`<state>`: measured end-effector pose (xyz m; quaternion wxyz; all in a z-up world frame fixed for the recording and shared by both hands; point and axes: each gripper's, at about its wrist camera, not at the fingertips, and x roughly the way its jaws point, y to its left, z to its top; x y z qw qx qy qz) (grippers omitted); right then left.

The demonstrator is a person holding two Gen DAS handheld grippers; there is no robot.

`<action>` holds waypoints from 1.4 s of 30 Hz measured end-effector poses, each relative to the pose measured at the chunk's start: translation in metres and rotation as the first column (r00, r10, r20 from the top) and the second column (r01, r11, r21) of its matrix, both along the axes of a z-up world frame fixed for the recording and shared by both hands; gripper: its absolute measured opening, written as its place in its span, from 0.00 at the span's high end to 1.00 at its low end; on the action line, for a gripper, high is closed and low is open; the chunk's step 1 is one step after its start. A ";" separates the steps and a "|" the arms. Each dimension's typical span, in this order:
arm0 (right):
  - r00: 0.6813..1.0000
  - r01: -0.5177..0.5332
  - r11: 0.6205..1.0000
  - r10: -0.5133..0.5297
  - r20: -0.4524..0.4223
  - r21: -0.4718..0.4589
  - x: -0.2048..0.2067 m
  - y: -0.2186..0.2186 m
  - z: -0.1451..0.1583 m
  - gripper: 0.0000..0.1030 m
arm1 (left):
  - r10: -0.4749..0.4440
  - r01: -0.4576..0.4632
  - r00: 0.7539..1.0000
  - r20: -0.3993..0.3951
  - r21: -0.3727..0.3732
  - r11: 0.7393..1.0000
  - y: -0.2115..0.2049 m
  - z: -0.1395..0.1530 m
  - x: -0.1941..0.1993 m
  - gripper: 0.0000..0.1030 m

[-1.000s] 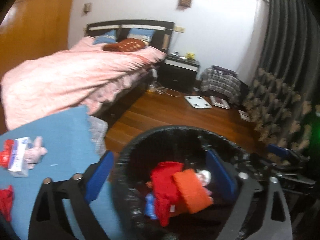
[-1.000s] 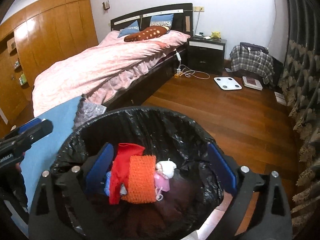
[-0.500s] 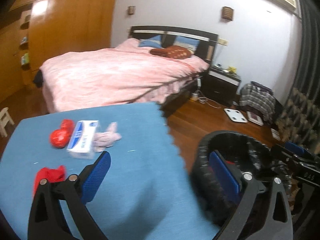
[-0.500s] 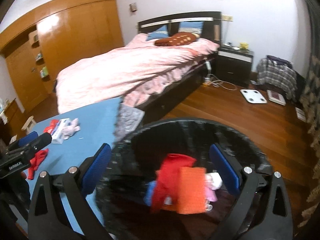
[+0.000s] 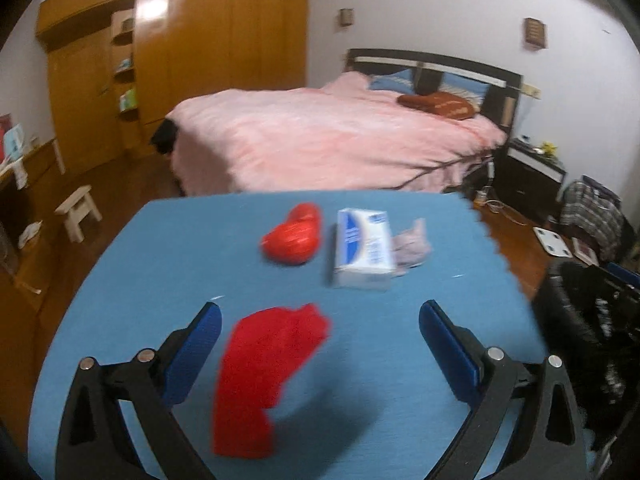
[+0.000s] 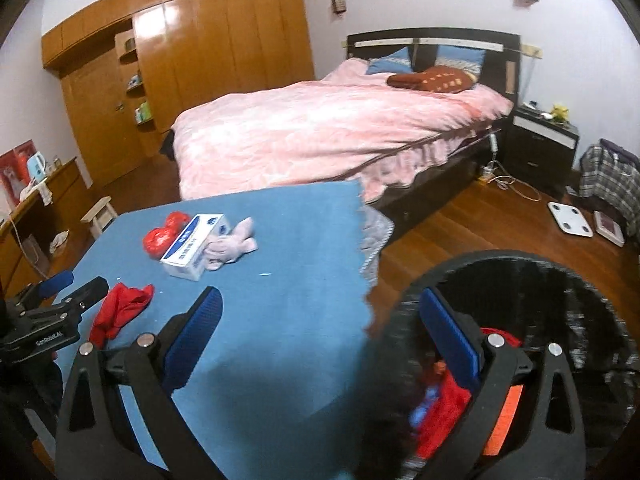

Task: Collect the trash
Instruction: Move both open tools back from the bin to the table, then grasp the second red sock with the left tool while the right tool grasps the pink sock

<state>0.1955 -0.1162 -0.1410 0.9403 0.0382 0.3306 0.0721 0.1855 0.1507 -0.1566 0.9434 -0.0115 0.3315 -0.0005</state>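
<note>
A red cloth scrap lies on the blue tabletop, just left of centre under my open left gripper. Beyond it sit a crumpled red wrapper, a white and blue box and a pink crumpled piece. My right gripper is open and empty, straddling the table's right edge and the black-lined trash bin. Red and orange trash lies inside the bin. In the right wrist view the red scrap, box and left gripper show at left.
A pink bed stands beyond the table, with a black nightstand to its right. Wooden wardrobes line the back left. A small white stool stands on the wood floor at left. A white scale lies on the floor at right.
Both grippers have swung left from over the bin toward the table. The left one now hangs over the red scrap; the right one is half over the bin's rim.
</note>
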 end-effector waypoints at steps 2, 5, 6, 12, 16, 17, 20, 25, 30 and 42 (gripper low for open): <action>1.000 -0.009 1.000 0.009 -0.015 -0.001 0.007 0.012 -0.008 0.07 | 0.020 -0.020 1.000 -0.018 0.002 1.000 0.010 -0.009 0.003 0.06; 0.999 -0.024 1.000 0.024 -0.035 -0.004 0.015 0.028 -0.019 0.07 | 0.044 -0.045 0.998 -0.053 -0.013 0.999 0.025 -0.025 0.006 0.10; 0.999 -0.029 1.000 0.029 -0.041 -0.007 0.018 0.033 -0.022 0.07 | 0.048 -0.050 0.997 -0.065 -0.021 0.999 0.029 -0.030 0.008 0.10; 0.997 -0.038 0.999 0.037 -0.066 -0.012 0.030 0.049 -0.035 0.07 | 0.027 -0.034 0.990 -0.135 -0.050 0.998 0.035 -0.051 0.020 0.20; 0.996 -0.047 0.999 0.045 -0.071 -0.022 0.034 0.055 -0.039 0.07 | -0.002 -0.013 0.985 -0.173 -0.081 0.997 0.034 -0.056 0.023 0.39; 0.996 -0.050 0.998 0.048 -0.072 -0.025 0.035 0.057 -0.041 0.07 | -0.014 -0.001 0.984 -0.180 -0.086 0.996 0.032 -0.056 0.024 0.49; 0.996 -0.057 0.998 0.054 -0.075 -0.029 0.040 0.060 -0.043 0.07 | -0.035 0.016 0.981 -0.189 -0.100 0.995 0.030 -0.057 0.027 0.71; 0.995 -0.067 0.997 0.065 -0.072 -0.033 0.051 0.067 -0.045 0.07 | -0.039 0.016 0.985 -0.165 -0.139 0.990 0.035 -0.053 0.030 0.84; 0.996 -0.073 0.997 0.071 -0.056 -0.032 0.072 0.075 -0.043 0.07 | -0.016 0.002 0.993 -0.115 -0.122 0.993 0.036 -0.042 0.043 0.86; 0.995 -0.070 0.997 0.067 -0.077 -0.042 0.128 0.094 -0.054 0.07 | 0.072 -0.076 0.997 -0.039 -0.102 0.992 0.047 -0.027 0.087 0.86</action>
